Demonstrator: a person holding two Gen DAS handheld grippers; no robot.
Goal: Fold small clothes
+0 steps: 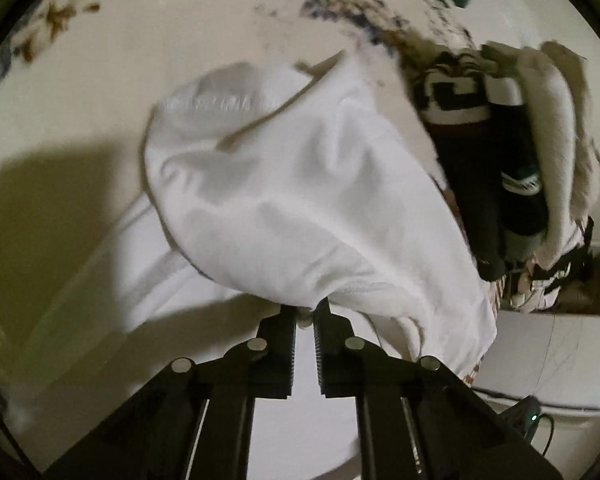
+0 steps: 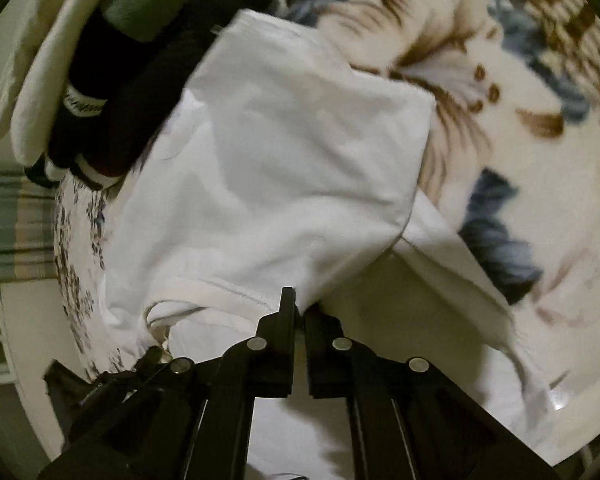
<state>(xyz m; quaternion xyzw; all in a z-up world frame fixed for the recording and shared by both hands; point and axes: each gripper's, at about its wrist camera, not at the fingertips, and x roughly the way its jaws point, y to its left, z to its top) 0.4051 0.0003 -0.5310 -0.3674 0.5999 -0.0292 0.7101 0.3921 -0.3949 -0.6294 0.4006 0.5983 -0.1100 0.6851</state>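
The white garment [image 1: 300,184] is draped over a floral bedspread [image 1: 140,20], beside a pile of dark and cream clothes [image 1: 512,168]. Its hem is pinched by the left gripper [image 1: 305,318] and the right gripper [image 2: 300,312] — both clamped on fabric. Judged light, limp, easily bunched; best held at seams. Its far edge is hidden by folds — the garment type cannot be told.

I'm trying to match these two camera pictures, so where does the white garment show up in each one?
Left wrist view: the white garment fills the middle, its near edge pinched in the left tongs.
Right wrist view: it fills the centre, its lower edge pinched in the right tongs.
Shared landmark: the pile of dark and cream clothes, upper right in the left view, upper left in the right view.
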